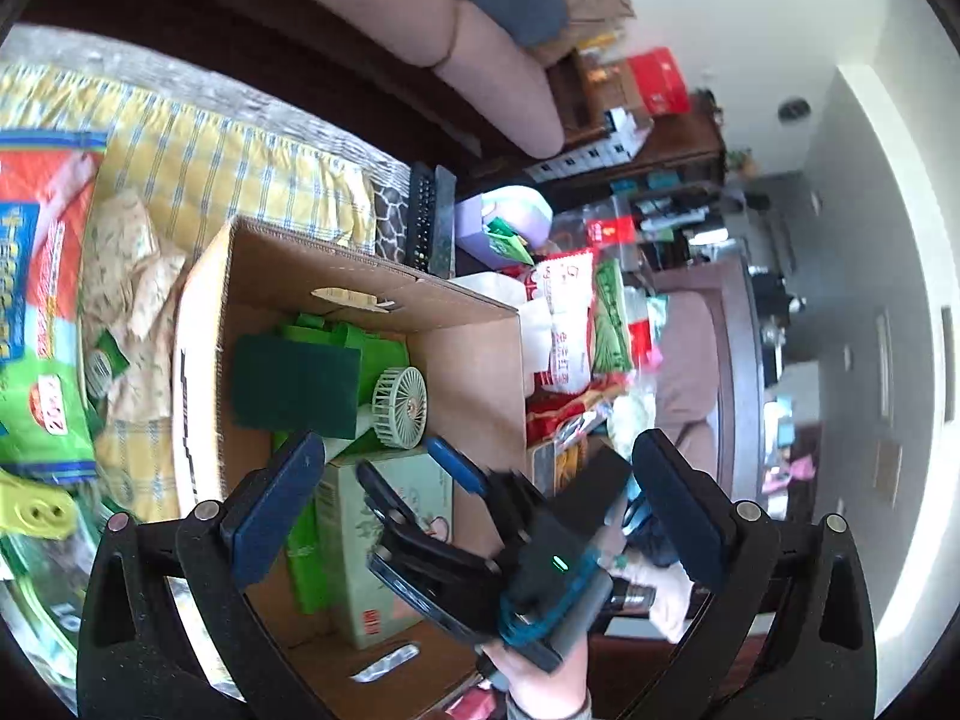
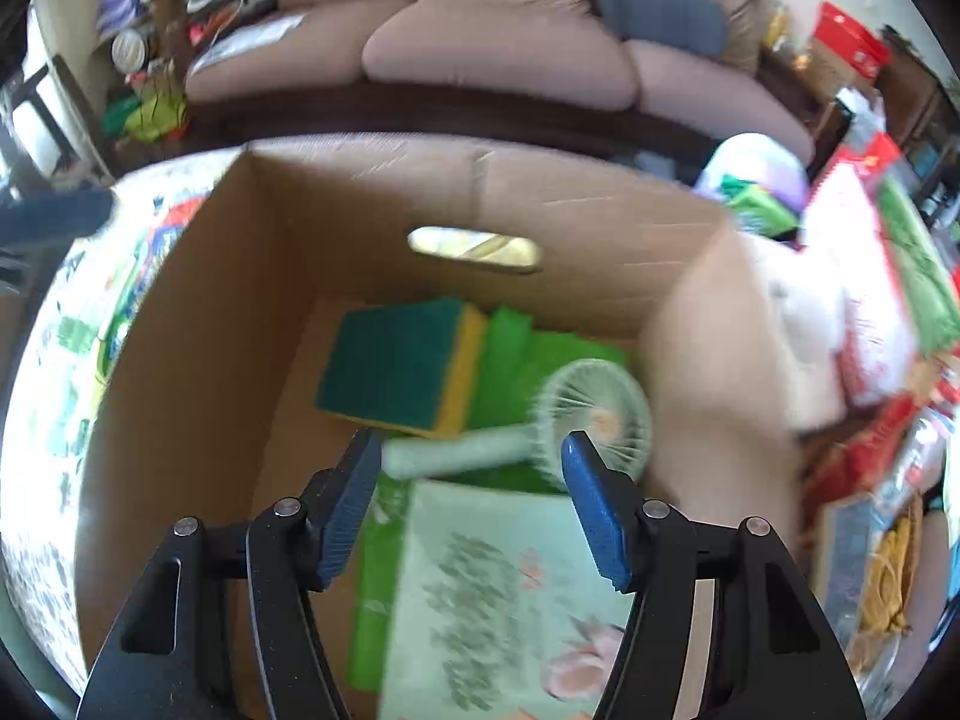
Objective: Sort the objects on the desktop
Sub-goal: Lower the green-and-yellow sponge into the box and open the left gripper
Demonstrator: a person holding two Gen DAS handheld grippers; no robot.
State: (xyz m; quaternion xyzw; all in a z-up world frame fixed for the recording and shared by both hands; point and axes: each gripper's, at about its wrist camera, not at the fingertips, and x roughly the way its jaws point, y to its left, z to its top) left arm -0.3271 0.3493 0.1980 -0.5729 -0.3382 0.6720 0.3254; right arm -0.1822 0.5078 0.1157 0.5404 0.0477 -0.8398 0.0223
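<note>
Hanging over the box (image 2: 198, 324), right tool (image 2: 474, 504) has its jaws partly spread with nothing between them, above the fan (image 2: 591, 414) and a pale green carton (image 2: 498, 600). Left tool (image 1: 474, 516) is spread wide and empty, higher up. Inside the box: sponge (image 2: 396, 360) against the far wall, fan beside it, green bag (image 2: 540, 348) underneath; snack packets (image 1: 564, 324) crowd the tabletop just outside.
</note>
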